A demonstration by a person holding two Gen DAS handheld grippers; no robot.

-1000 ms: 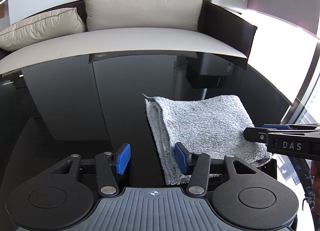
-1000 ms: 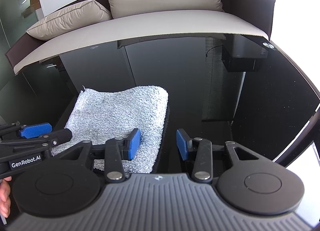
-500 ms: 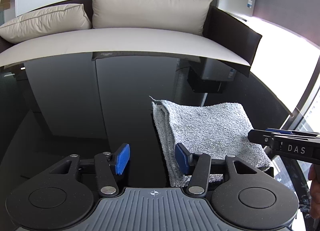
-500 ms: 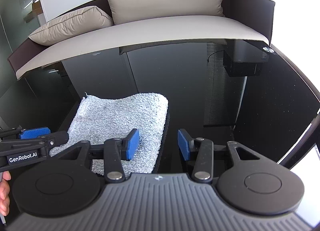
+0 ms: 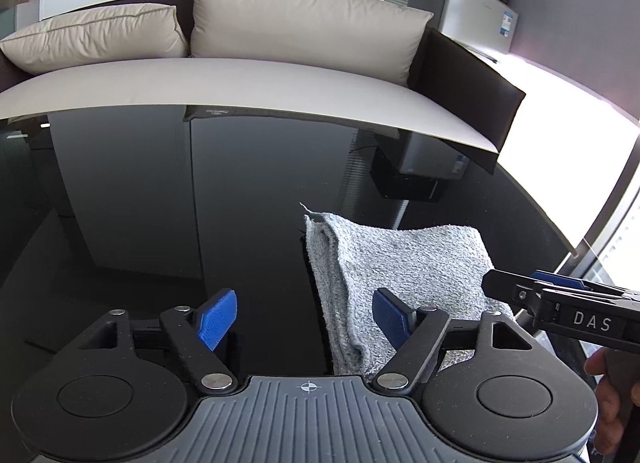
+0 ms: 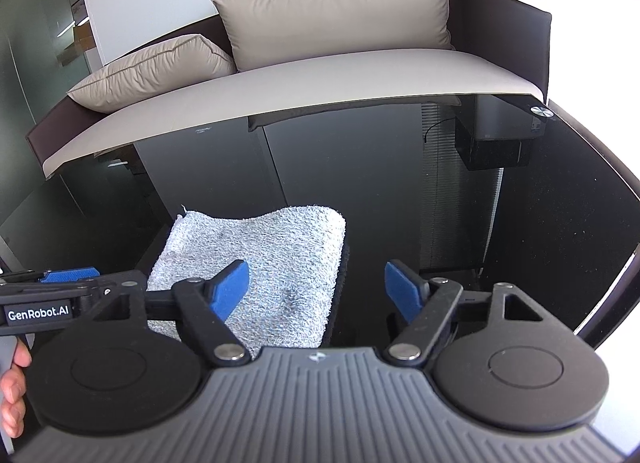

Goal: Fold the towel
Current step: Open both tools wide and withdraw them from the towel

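A grey terry towel (image 5: 404, 263) lies folded into a small thick rectangle on the black glass table (image 5: 160, 203). It also shows in the right wrist view (image 6: 272, 263). My left gripper (image 5: 306, 321) is open and empty, raised above the table, with the towel's left edge under its right finger. My right gripper (image 6: 318, 289) is open and empty, raised above the towel's right edge. Each gripper's fingers enter the other's view from the side: the right gripper (image 5: 532, 289) at the towel's right, the left gripper (image 6: 76, 281) at the towel's left.
A sofa (image 5: 240, 79) with beige cushions stands behind the table's far edge. A small fridge with a microwave on it (image 5: 472, 11) stands at the back right. The table's right edge (image 5: 560, 231) curves near a bright window.
Both grippers have pulled back and risen a little from the towel, so it sits lower and smaller in each view. The towel has not moved. Both stay open.
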